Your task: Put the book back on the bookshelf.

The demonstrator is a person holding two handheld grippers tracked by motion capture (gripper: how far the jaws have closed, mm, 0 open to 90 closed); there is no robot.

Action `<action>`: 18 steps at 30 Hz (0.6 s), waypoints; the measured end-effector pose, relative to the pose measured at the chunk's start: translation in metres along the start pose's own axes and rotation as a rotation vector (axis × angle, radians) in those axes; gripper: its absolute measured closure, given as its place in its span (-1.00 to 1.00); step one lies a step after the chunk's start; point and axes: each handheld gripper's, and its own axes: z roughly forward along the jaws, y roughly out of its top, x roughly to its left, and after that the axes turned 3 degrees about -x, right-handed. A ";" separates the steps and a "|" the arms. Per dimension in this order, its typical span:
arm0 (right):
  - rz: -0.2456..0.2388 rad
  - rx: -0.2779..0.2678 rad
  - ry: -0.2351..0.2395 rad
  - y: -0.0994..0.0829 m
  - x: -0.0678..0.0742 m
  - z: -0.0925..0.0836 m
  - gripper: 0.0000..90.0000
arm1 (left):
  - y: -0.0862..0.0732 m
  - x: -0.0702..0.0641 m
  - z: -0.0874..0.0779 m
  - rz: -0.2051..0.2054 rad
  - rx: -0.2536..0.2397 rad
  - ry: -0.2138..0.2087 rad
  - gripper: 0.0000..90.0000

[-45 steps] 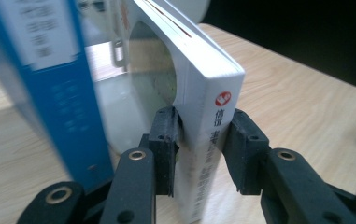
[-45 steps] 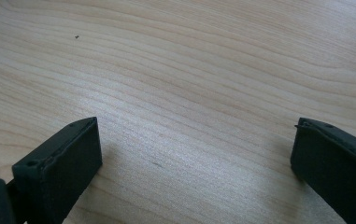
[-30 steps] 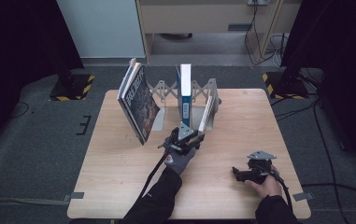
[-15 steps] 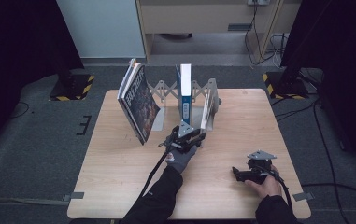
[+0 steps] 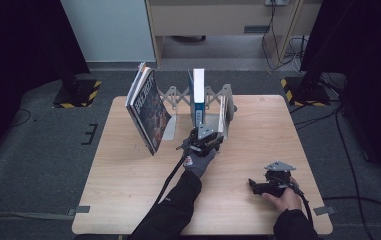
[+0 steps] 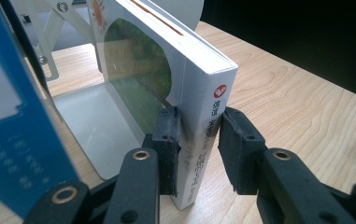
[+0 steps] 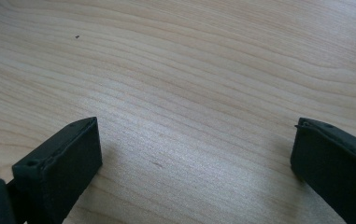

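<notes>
- A white-spined book [image 6: 199, 116] is clamped by the left gripper [image 6: 198, 140]; both black pads are pressed against its covers just above the lower corner of the spine, the jaws being only partly closed because of the book's thickness.
- The book is held upright at the right end of an expanding metal book rack [image 5: 175, 97] near the far edge of the wooden table [image 5: 128, 175]; whether its lower edge touches the table cannot be told.
- A small red round logo and a line of grey characters are printed on the spine; the characters are too blurred to be read. A green rounded picture is seen on the cover.
- A blue book [image 5: 198, 97] stands upright beside it in the rack; faint white characters on its cover cannot be read.
- A dark magazine [image 5: 148, 112] with large pale lettering, not legible, leans at the rack's left end.
- The right gripper [image 7: 194, 158] is rested on the table near the person's side, well apart from the rack; its jaws are spread wide with nothing between them.
</notes>
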 end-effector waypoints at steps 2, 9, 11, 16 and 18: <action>0.000 0.000 0.001 0.000 0.000 0.000 -0.95 | 0.001 0.001 0.002 -0.010 -0.002 0.001 0.51; -0.001 0.000 0.001 0.000 0.000 0.000 -0.95 | 0.006 0.002 0.010 -0.034 0.013 -0.012 0.49; -0.001 0.000 0.001 0.000 0.000 0.000 -0.95 | 0.006 0.002 0.012 -0.053 0.007 -0.017 0.48; -0.001 0.000 0.002 0.000 0.000 0.000 -0.95 | 0.010 0.000 0.018 -0.044 0.022 -0.015 0.47; -0.002 0.000 0.002 0.000 0.000 0.000 -0.95 | 0.010 -0.001 0.020 -0.045 0.023 -0.022 0.47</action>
